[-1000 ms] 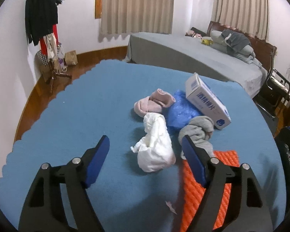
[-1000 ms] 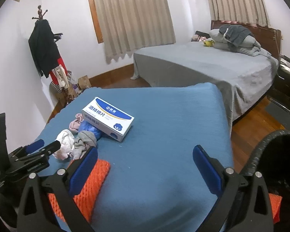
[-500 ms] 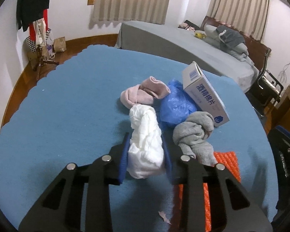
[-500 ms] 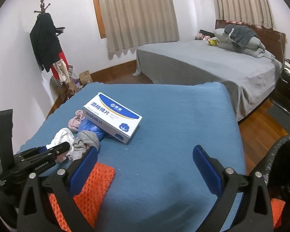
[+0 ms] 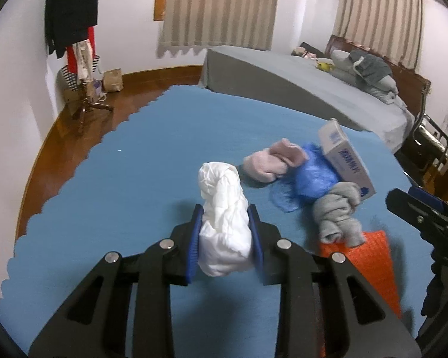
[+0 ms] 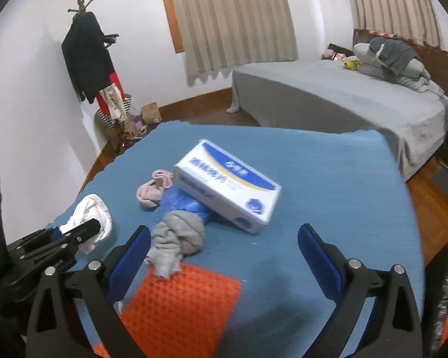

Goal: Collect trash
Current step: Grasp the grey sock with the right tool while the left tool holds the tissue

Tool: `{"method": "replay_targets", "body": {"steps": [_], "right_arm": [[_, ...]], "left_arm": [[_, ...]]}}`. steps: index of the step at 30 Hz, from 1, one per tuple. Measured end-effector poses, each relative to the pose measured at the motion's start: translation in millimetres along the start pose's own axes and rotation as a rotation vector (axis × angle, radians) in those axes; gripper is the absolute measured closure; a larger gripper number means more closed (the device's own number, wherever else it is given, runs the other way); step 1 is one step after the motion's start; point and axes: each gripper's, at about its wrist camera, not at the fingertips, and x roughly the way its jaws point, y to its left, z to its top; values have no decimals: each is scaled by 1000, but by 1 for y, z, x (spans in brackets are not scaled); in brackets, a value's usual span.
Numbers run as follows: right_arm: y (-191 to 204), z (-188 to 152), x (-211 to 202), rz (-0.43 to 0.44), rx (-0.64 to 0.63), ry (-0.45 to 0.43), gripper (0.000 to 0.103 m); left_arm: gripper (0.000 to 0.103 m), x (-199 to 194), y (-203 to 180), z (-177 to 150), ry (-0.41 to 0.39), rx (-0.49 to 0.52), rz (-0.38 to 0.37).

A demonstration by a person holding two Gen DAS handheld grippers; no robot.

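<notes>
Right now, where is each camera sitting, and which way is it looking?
Left wrist: sits on the left claw, looking down along its fingers at the white wad it squeezes; the right claw's edge shows.
Right wrist: sits on the open right claw, looking at the white-and-blue box; the left claw shows.
Both show the grey sock, orange mat and bed.

1. I read Chinese print, 酒精棉片, on the side of the white-and-blue box (image 6: pixel 227 188), at 12 o'clock from my right gripper.
2. I find no other legible text.
</notes>
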Motion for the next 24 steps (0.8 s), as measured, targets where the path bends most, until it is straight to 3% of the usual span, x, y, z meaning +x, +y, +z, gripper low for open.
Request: {"method": "replay_targets", "body": {"steps": [12, 18, 22, 24], "right_arm": [[29, 1, 41, -14, -43, 94, 10], [33, -2, 52, -12, -72, 140, 27], [32, 0, 57, 57, -76, 171, 52], [34, 0, 55, 60, -90, 167, 53]], "left_arm": [[75, 0, 19, -4, 8, -23, 24], [75, 0, 18, -4, 10, -26, 23], [74, 3, 19, -7, 14, -28, 23], [74, 4, 19, -6, 14, -25, 24]]}}
